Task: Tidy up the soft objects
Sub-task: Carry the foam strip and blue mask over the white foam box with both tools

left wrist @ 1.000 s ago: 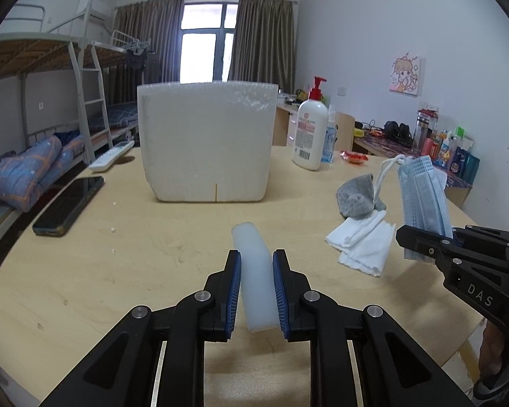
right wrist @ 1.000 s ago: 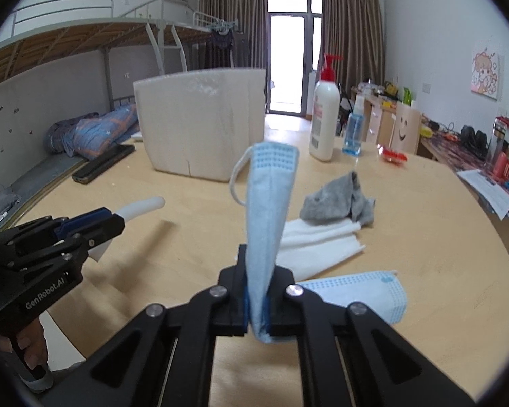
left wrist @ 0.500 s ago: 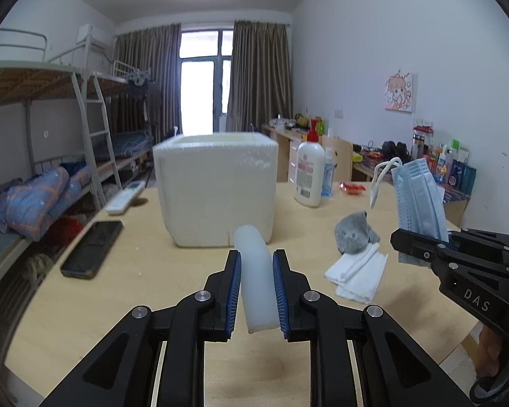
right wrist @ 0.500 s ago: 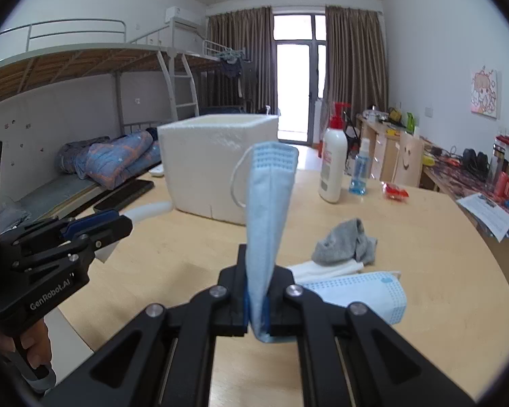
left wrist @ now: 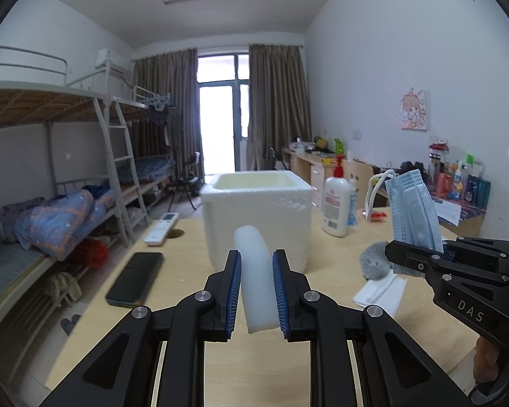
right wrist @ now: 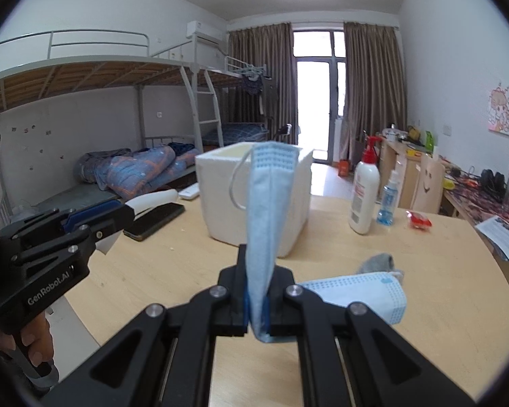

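- Left claw (left wrist: 256, 291) pinches a smooth white foam strip (left wrist: 256, 271).
- Right claw (right wrist: 256, 308) clamps a pleated blue mask (right wrist: 266, 210) (folded).
- Foam box (left wrist: 258, 217) stands ahead on the wooden worktop (left wrist: 186, 257).

Black angular left gripper (left wrist: 256, 291) and right gripper (right wrist: 257, 300), blue pads, silver screws, white "GenRobot.AI" and "DAS" lettering.

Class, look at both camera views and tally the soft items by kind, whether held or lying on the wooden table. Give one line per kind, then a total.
Light blue pleated face masks: 2, one held, one lying
Grey crumpled sock: 1
White folded cloth: 1
White translucent soft block, held: 1
Total: 5
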### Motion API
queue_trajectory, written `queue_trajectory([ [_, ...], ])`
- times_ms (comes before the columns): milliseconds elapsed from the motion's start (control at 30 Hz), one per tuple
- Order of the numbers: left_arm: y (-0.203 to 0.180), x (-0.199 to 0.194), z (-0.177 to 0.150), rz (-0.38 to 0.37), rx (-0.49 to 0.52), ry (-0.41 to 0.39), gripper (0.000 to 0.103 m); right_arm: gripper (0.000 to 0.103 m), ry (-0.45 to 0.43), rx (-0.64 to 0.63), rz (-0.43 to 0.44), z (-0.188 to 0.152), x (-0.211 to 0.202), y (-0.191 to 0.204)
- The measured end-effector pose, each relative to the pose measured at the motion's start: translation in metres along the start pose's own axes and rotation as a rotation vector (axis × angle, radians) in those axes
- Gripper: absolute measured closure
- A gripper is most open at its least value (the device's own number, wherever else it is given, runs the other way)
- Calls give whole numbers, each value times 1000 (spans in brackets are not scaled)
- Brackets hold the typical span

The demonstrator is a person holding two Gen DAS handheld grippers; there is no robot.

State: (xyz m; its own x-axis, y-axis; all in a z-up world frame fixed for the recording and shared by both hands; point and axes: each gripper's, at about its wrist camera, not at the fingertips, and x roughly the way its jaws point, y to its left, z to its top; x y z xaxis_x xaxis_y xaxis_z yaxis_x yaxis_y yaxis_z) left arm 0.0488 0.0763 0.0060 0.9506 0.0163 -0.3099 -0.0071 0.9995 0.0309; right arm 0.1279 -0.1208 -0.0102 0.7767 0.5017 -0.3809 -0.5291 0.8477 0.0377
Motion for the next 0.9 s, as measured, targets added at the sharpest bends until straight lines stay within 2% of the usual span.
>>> queue_trajectory([
  [133, 10, -5, 5, 30, -6, -15, 82, 94, -15, -28, 24, 9, 2, 11],
  [567, 29, 0, 29, 43, -20, -45, 82, 94, -51, -80, 60, 43, 10, 27],
  [900, 37, 14, 50, -8, -15, -42, 82, 94, -64, -81, 41, 64, 17, 31],
])
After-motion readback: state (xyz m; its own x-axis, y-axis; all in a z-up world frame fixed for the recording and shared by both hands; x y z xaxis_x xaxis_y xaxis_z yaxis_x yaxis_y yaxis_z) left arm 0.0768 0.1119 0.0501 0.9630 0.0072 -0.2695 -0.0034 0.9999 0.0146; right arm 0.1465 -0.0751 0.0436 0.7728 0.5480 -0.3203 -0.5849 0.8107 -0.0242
